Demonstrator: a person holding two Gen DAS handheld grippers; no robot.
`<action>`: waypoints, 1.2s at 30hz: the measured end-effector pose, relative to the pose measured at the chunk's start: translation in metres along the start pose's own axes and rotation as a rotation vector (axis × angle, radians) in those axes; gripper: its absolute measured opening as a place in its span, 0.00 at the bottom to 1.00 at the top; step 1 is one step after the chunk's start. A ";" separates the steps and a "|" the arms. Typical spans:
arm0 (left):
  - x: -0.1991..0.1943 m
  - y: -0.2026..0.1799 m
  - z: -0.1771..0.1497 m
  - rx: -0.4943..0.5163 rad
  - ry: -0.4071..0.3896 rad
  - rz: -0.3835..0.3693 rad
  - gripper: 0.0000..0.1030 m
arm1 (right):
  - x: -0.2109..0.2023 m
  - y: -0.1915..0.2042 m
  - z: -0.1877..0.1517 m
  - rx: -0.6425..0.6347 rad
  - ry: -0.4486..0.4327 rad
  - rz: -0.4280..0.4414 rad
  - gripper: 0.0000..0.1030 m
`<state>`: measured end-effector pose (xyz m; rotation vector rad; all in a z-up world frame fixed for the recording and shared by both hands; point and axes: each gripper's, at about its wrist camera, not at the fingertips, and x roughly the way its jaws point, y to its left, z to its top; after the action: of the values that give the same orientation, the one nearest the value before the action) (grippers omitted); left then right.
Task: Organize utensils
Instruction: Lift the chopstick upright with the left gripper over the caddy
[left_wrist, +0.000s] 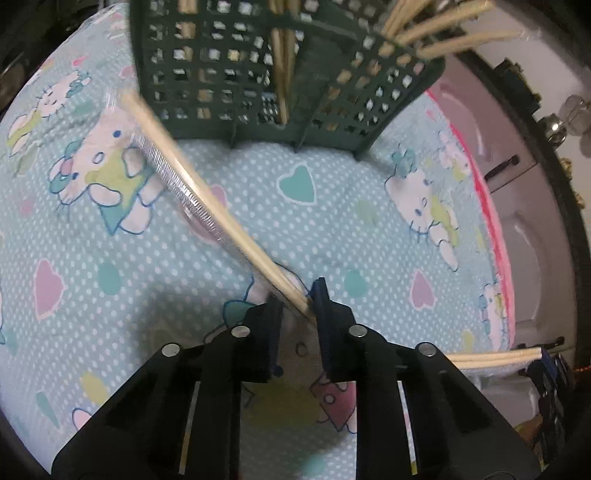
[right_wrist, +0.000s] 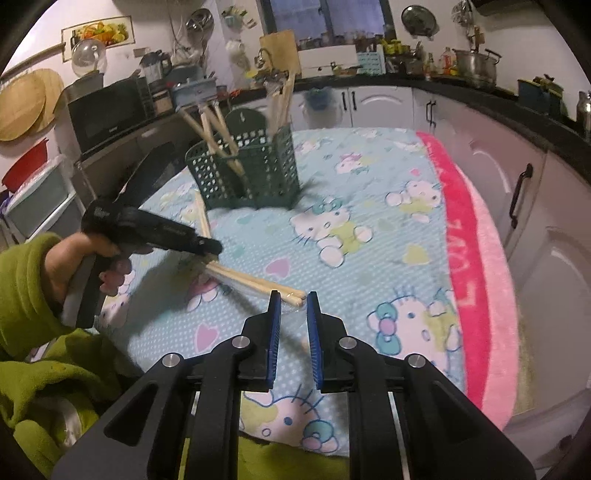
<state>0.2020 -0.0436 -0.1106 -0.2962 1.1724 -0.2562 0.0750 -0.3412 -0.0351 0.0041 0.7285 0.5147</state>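
- Left wrist view: left gripper (left_wrist: 301, 306) is clamped on the near end of a plastic-wrapped chopstick pair (left_wrist: 192, 188), which slants toward the green basket (left_wrist: 229, 66).
- Right gripper (right_wrist: 293, 301) holds the clear wrapper of a second pair (right_wrist: 255, 282) lying on the cloth (right_wrist: 369, 221).

Wrapped chopsticks (left_wrist: 207, 206): pale wooden pair in clear plastic sleeve, slanting up off the cloth, lower end between black gripper fingers. Second wrapped pair (right_wrist: 255, 284): same make, lying flat on the patterned cloth in front of the holder, tips toward the viewer. Utensil holder (right_wrist: 251, 173): dark green plastic lattice basket, upright, divided into compartments, with several further wrapped chopstick pairs (right_wrist: 214, 129) standing and leaning inside.
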 end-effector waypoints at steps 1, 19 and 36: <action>-0.005 0.002 -0.001 0.002 -0.008 -0.017 0.09 | -0.003 -0.001 0.001 0.001 -0.008 -0.003 0.13; -0.105 0.002 -0.028 0.181 -0.267 -0.060 0.03 | -0.026 0.041 0.072 -0.055 -0.159 0.028 0.09; -0.192 0.001 0.037 0.145 -0.622 -0.045 0.03 | -0.047 0.067 0.168 -0.043 -0.308 0.025 0.08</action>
<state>0.1663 0.0281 0.0681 -0.2496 0.5304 -0.2621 0.1219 -0.2748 0.1331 0.0512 0.4169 0.5393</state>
